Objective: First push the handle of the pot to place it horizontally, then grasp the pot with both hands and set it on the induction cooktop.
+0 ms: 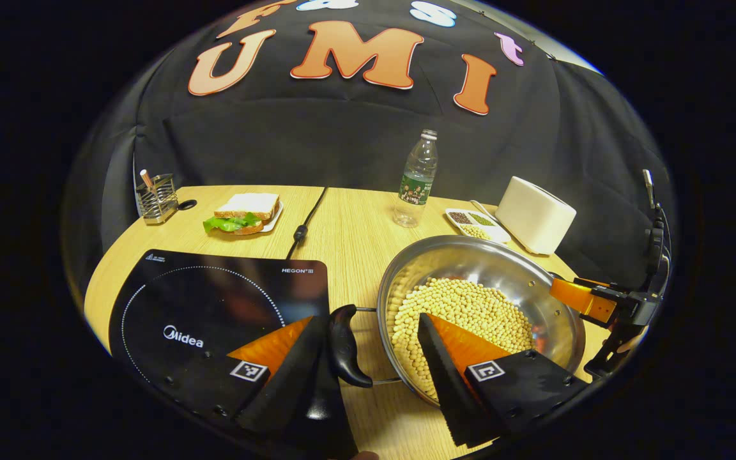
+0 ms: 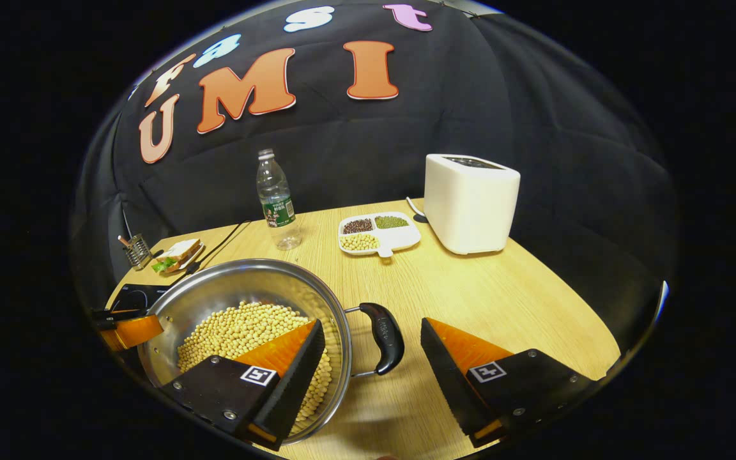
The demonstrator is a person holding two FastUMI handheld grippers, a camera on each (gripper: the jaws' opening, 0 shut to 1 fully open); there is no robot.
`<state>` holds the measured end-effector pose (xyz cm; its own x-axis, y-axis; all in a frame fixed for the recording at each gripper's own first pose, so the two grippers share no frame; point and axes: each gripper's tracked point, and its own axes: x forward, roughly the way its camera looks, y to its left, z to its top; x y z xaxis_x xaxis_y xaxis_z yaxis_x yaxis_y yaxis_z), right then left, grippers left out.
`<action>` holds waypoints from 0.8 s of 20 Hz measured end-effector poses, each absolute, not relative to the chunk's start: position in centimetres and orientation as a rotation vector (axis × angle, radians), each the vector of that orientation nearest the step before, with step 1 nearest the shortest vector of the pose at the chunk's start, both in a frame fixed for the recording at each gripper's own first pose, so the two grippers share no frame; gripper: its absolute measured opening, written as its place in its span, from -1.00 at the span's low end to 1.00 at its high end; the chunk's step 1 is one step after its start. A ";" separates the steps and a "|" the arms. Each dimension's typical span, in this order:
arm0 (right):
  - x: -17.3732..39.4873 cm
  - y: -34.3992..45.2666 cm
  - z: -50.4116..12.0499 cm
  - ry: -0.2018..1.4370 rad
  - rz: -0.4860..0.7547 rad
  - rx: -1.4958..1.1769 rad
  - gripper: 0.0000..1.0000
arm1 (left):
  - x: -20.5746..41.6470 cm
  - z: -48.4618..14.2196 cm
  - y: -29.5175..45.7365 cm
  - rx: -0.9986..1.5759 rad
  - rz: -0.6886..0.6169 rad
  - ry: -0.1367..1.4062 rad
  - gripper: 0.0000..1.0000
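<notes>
The steel pot [image 1: 480, 306] of soybeans sits on the wooden table [image 2: 502, 300] just right of the induction cooktop [image 1: 214, 313], its two black side handles [image 1: 345, 345] lying level across it, each straddled by a spread-open gripper, left [image 1: 374, 351] and right [image 2: 368, 348].

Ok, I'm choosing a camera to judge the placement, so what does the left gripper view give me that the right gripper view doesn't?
Left gripper view: the induction cooktop's whole glass face, and the pot's left handle between the jaws of the open left gripper.
Right gripper view: the right handle between the jaws of the open right gripper, plus the toaster's top.
Shared: the pot of beans, bottle, sandwich, divided dish.
</notes>
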<state>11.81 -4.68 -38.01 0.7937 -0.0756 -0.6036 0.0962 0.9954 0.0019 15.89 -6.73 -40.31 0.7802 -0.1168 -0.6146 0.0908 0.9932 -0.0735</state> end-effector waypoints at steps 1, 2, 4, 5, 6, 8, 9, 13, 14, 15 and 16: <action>12.2 -4.4 -38.5 0.657 -0.087 0.036 0.88 | 16.3 -40.3 -7.0 -0.039 -0.120 0.663 0.97; 12.6 -4.2 -38.9 0.665 -0.082 0.036 0.88 | 16.3 -40.5 -7.1 -0.033 -0.114 0.668 0.99; 13.1 -4.1 -39.7 0.680 -0.070 0.039 0.88 | 16.3 -40.5 -7.0 -0.013 -0.105 0.670 0.96; 13.2 -4.0 -39.8 0.681 -0.063 0.043 0.87 | 16.4 -40.6 -7.0 -0.008 -0.100 0.671 0.96; 13.3 -3.8 -39.8 0.681 -0.048 0.050 0.69 | 16.4 -40.7 -7.2 -0.006 -0.096 0.671 0.96; 13.1 -3.9 -39.8 0.675 -0.027 0.030 0.36 | 16.5 -40.6 -7.1 -0.004 -0.091 0.673 0.96; 13.1 -4.1 -39.7 0.677 -0.020 0.031 0.33 | 16.6 -40.7 -7.2 -0.001 -0.089 0.675 0.96; 12.8 -5.1 -39.6 0.685 -0.026 0.043 0.24 | 17.2 -41.1 -8.1 0.029 -0.104 0.680 0.96; 12.8 -5.5 -39.4 0.685 -0.034 0.042 0.24 | 17.1 -41.4 -8.4 0.022 -0.106 0.704 0.96; 12.7 -5.6 -39.5 0.685 -0.038 0.045 0.24 | 17.4 -41.6 -8.7 0.020 -0.111 0.704 0.96; 12.7 -5.8 -39.4 0.684 -0.039 0.047 0.24 | 17.7 -42.0 -9.0 0.014 -0.113 0.715 0.96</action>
